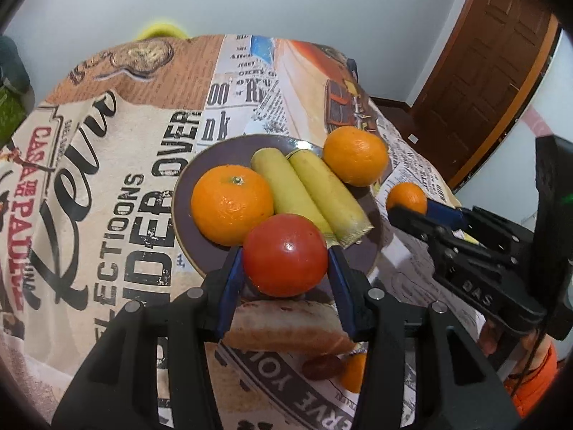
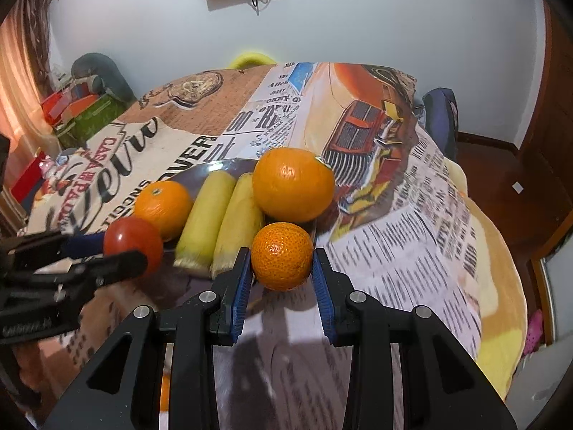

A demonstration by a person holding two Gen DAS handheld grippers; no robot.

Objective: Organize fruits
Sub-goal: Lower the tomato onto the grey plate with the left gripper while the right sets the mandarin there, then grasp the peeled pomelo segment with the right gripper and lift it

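Right wrist view — printed tablecloth [image 2: 412, 251], white wall [image 2: 358, 18]; each hand-held gripper clamps fruit — tomato [image 1: 285, 255] left, tangerine [image 2: 282, 256] right.

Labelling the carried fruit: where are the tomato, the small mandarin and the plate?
tomato [image 1: 285, 255], left wrist view, middle of its skin.
small mandarin [image 2: 282, 256], right wrist view, its front face.
plate [image 1: 184, 193], left wrist view, bare left rim.

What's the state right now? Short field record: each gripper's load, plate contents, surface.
left gripper: shut on tomato, over near plate edge
right gripper: shut on small mandarin, beside plate rim
plate: brown, holds two bananas side by side and two oranges, one on each side
surface: printed tablecloth
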